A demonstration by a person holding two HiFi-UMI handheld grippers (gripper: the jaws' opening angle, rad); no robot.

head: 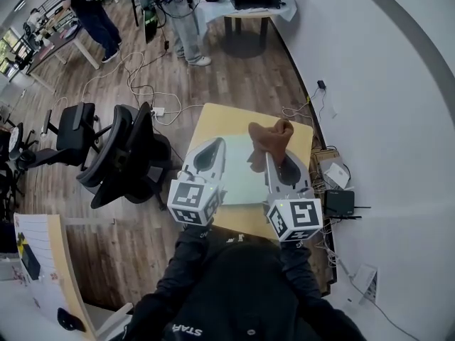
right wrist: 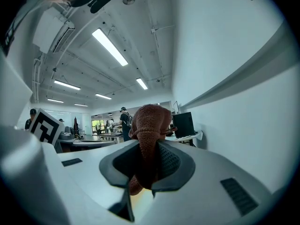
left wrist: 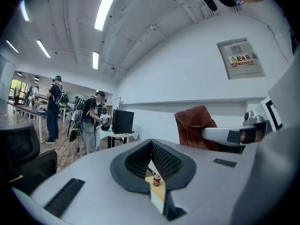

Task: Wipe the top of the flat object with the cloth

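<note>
On the yellow table [head: 213,119], right below the person, lies the flat shiny board [head: 242,183]. It sits between the two tools. The brown cloth [head: 271,139] is at about 1 o'clock from the middle of the board.

The right gripper [head: 274,158] holds the cloth. Its jaws are squeezed tight on it, and the cloth sticks up out of them like a little lump. Looking along this tool, I see the room and the ceiling lights, not the board. So I think the cloth is up in the air and is not touching the board.

The left gripper [head: 213,142] is at about 10 o'clock from the board's middle. Its jaws are closed together at the tips and hold nothing.

I think one part is done: the cloth is picked up. The wiping itself is not going on now. I cannot tell if any of the board has been rubbed. What is left is to bring the cloth down flat on the top and rub it all over.
</note>
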